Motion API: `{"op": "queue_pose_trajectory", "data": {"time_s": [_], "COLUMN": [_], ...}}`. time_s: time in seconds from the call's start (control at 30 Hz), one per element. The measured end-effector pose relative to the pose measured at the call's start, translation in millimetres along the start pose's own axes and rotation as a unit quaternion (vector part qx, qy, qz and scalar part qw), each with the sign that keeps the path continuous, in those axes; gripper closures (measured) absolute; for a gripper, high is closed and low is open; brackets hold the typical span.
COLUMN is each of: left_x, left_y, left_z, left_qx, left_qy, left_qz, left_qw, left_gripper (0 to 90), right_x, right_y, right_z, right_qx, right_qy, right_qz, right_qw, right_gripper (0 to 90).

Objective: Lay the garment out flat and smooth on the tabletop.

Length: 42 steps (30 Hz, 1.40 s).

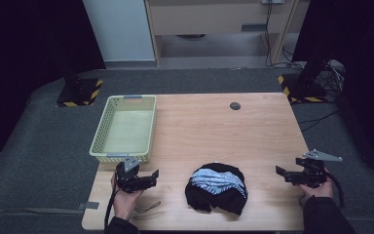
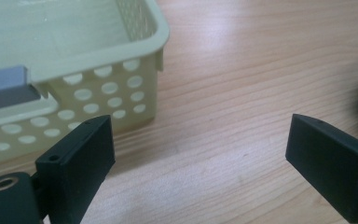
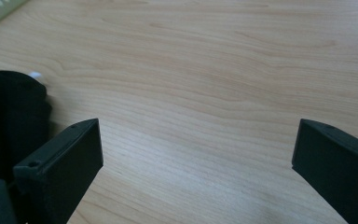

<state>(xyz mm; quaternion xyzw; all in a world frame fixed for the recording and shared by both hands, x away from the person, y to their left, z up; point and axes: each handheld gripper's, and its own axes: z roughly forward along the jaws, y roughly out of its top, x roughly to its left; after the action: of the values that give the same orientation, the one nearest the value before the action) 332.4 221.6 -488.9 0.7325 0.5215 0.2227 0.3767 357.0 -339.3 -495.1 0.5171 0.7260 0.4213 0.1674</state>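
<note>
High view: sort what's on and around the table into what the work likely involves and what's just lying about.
Likely part of the work:
- bundle of clothes, black and light blue
- basket, empty
- left hand-held gripper, open
- right hand-held gripper, open

Just lying about:
- small dark disc on the table's far side
- cables on the floor

Table [image 1: 253, 131] smooth pale wood; basket [image 1: 99, 131] perforated plastic; garment [image 1: 217, 187] soft cloth.

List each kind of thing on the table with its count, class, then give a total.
Basket: 1
Pile of cloth: 1
Small dark disc: 1
Hand-held tools: 2, left tool and right tool
Total: 5
</note>
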Motion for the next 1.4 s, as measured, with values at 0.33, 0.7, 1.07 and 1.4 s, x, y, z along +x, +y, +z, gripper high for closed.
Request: {"op": "queue_pose_trajectory", "data": {"time_s": [0.33,0.7,1.07,1.4], "left_x": [-8.7,-21.1,-28.0,-36.9], "left_y": [12.7,27.5,38.5,45.4], "left_z": [-1.6,4.2,14.5,24.3], "left_qx": [-0.02,-0.031,-0.037,-0.036], "left_qy": [-0.018,-0.032,-0.047,-0.064], "left_qz": [-0.002,0.01,0.014,0.027], "left_qw": [0.9996,0.999,0.9981,0.9969], "left_gripper": [6.3,6.9,7.3,7.7], "right_x": [21.1,39.2,43.0,52.8], "right_y": [16.6,29.4,40.6,46.2], "right_z": [3.8,11.4,16.8,25.5], "right_qx": [-0.005,-0.01,-0.025,-0.021], "right_qy": [0.032,0.057,0.06,0.067], "right_qz": [-0.023,-0.025,-0.028,-0.041], "right_qw": [0.9992,0.998,0.9975,0.9967], "right_gripper": [3.3,3.9,5.2,6.1]}}
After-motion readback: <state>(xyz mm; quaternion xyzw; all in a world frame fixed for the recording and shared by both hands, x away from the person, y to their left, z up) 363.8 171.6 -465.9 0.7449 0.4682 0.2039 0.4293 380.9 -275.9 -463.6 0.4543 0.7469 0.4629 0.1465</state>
